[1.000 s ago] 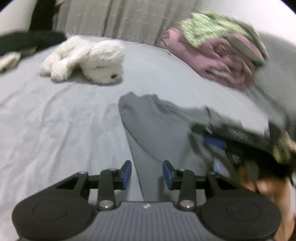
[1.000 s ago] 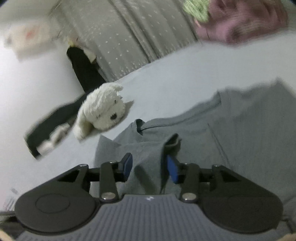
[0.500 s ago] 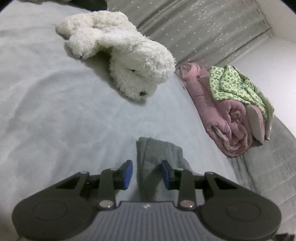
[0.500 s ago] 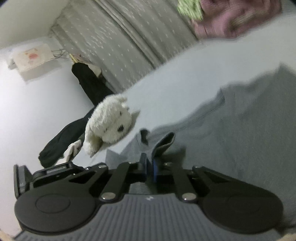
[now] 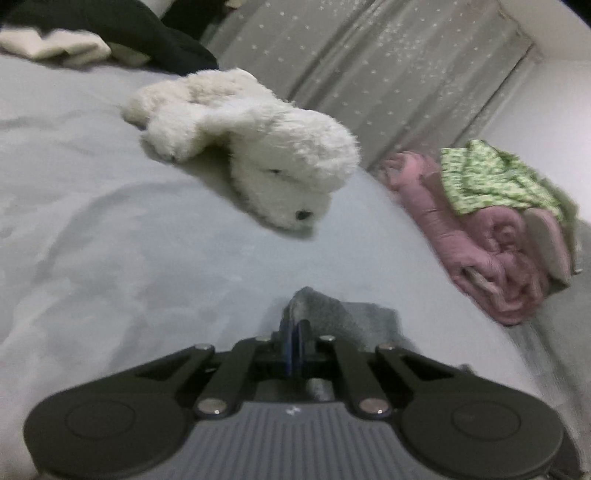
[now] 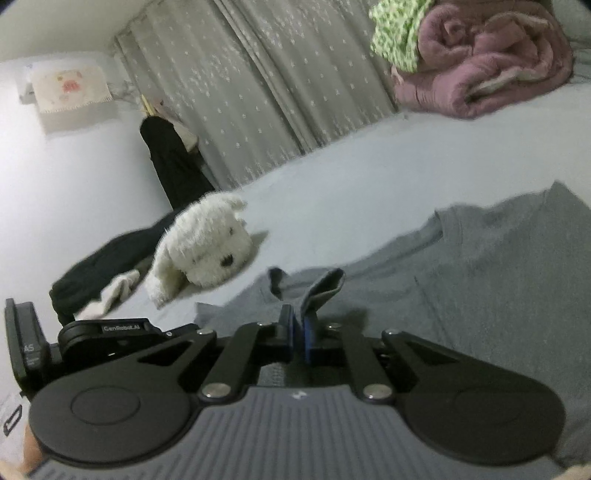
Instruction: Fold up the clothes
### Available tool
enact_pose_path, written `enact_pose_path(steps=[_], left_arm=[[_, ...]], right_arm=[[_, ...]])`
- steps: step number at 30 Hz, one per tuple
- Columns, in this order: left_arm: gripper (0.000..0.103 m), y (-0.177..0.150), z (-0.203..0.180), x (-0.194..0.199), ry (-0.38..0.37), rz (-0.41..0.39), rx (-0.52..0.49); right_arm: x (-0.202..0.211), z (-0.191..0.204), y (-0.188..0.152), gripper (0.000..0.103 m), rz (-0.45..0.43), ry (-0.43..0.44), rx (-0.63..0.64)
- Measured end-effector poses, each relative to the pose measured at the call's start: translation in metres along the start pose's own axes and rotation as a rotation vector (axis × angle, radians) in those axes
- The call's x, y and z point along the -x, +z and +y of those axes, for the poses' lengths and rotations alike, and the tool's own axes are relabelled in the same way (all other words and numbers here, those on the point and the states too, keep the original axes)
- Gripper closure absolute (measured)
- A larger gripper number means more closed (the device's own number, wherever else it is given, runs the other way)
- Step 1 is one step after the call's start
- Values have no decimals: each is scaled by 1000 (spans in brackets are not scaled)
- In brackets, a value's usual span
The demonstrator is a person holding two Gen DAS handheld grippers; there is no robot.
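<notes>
A grey T-shirt (image 6: 498,277) lies spread on the pale bed sheet (image 5: 92,240), its collar towards the plush toy. In the right wrist view my right gripper (image 6: 299,328) pinches a raised fold of the shirt near the collar, and its jaws are still closing on the cloth. In the left wrist view only one bunched edge of the shirt (image 5: 343,314) shows. My left gripper (image 5: 294,338) is closing tight on that edge, with its blue pads together and grey fabric sticking up between them. The rest of the shirt is hidden below the left gripper.
A white plush dog (image 5: 258,155) lies on the sheet just beyond the shirt. Farther right is a rolled pink blanket (image 5: 491,258) with a green patterned cloth (image 5: 491,181) on top. Dark clothes (image 5: 110,33) lie at the far left, before a grey dotted curtain (image 5: 369,55).
My left gripper moved in over the shirt's edge and shut on it. My right gripper went from open around the fold to pinching it and has held its place since.
</notes>
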State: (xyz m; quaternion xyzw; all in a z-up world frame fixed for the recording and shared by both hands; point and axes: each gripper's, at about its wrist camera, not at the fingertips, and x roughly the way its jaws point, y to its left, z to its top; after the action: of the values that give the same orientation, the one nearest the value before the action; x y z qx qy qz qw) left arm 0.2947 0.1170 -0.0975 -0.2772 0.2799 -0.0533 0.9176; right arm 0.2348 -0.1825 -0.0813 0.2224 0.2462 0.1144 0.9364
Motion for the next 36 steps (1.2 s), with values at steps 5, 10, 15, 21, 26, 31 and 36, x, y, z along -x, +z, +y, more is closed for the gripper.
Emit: enact_pose_path(steps=[5,10,15,21,26,31,36], left_arm=[[98,-2,-15,2,73,-9,-94],[97,-3,-26,16,53,-66,-188],[97,-7,-43,25,-36,-97,-316],[101,-4,-34,-9,21,50,-297],[100,7,-28,-17,52,33,-259],[93,5,-32,7,60,50,-211],[76,0,-34,51,65,74,-191]], right_arm=[[-9,-11,0,96,57,-11,-55],[-2,-7,2,86,34,-10,-51],[15,1,8,86,-64,-35,2],[6,26,0,86,13,24,186],[-15,24,-7,89,144,-19,195],[-12,19,-5,86,132,1,170],[1,21,-5,63,98,-9,142]])
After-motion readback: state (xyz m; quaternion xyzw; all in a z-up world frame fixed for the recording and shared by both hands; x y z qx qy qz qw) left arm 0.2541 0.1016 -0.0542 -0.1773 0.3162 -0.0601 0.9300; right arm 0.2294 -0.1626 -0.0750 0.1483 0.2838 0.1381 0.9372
